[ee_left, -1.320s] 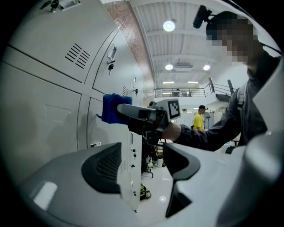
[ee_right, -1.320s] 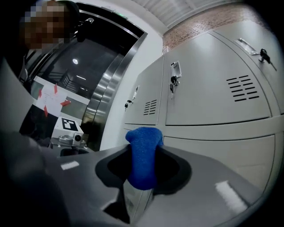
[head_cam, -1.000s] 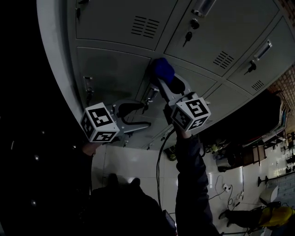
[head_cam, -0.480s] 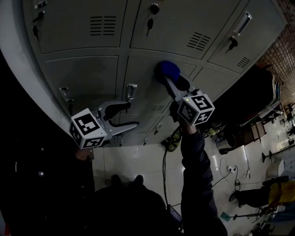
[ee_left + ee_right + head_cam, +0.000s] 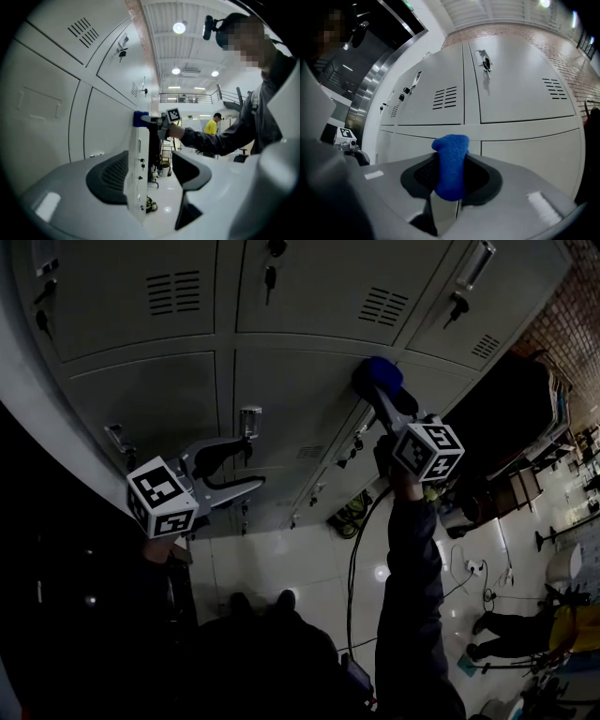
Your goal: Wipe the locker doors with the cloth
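Two grippers showed in the head view. The right gripper was clamped on a blue cloth, which seemed pressed to a middle-row door of the lockers. The left gripper hung off the lockers' left columns, jaws apart, just below a handle. A glossy pale floor lay at the lockers' foot. In the left gripper view the jaws stood wide with nothing between them, looking along the lockers' face to the cloth meeting the metal; beyond the lockers ran a lit hall with ceiling lamps, a railing and a person in yellow. In the right gripper view the cloth stood bunched between closed jaws, its fluffy end poking out toward the lockers. It looked soft, light and easily squashed, so I judged a hold on the bunched middle best, leaving a pad free. The doors looked like smooth painted metal; vents, handles and keys might snag.
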`<state>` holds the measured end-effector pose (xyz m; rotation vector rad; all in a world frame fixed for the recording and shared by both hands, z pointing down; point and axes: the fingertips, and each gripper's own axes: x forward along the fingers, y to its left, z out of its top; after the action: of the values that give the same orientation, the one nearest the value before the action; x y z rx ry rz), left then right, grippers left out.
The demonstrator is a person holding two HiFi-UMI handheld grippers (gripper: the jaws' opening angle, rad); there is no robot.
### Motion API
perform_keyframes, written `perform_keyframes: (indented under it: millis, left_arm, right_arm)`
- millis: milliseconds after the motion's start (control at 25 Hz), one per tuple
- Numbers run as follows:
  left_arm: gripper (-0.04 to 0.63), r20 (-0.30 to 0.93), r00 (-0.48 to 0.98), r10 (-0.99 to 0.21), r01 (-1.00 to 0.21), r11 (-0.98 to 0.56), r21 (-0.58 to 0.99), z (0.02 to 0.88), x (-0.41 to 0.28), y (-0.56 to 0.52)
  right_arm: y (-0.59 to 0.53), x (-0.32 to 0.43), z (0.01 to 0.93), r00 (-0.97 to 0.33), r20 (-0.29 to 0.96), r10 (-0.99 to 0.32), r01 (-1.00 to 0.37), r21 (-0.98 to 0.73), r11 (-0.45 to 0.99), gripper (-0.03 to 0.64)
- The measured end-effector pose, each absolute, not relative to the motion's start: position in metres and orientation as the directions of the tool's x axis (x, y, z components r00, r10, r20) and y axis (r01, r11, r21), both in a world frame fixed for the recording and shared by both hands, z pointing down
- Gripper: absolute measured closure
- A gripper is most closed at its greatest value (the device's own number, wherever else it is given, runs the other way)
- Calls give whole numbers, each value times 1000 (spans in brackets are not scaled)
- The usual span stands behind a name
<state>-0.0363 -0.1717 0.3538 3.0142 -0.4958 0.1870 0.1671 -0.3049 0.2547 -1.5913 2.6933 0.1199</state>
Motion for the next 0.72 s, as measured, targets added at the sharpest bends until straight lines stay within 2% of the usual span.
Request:
perform_keyframes:
  millis: [160, 440, 720]
  left_arm:
    - [321, 150, 933, -327, -340, -938, 69, 362, -44, -173]
    - [321, 150, 918, -367, -384, -916, 112, 375, -73, -168]
    - [321, 166, 904, -395, -414, -905, 100, 380, -98, -156]
  right_arm:
    - [-286, 142, 256, -503, -79, -861, -864, 73, 498, 500]
    - [-256, 21, 283, -672, -91, -735, -740, 76, 668, 500]
    - [-261, -59, 298, -758, -78, -648, -652, 56, 756, 500]
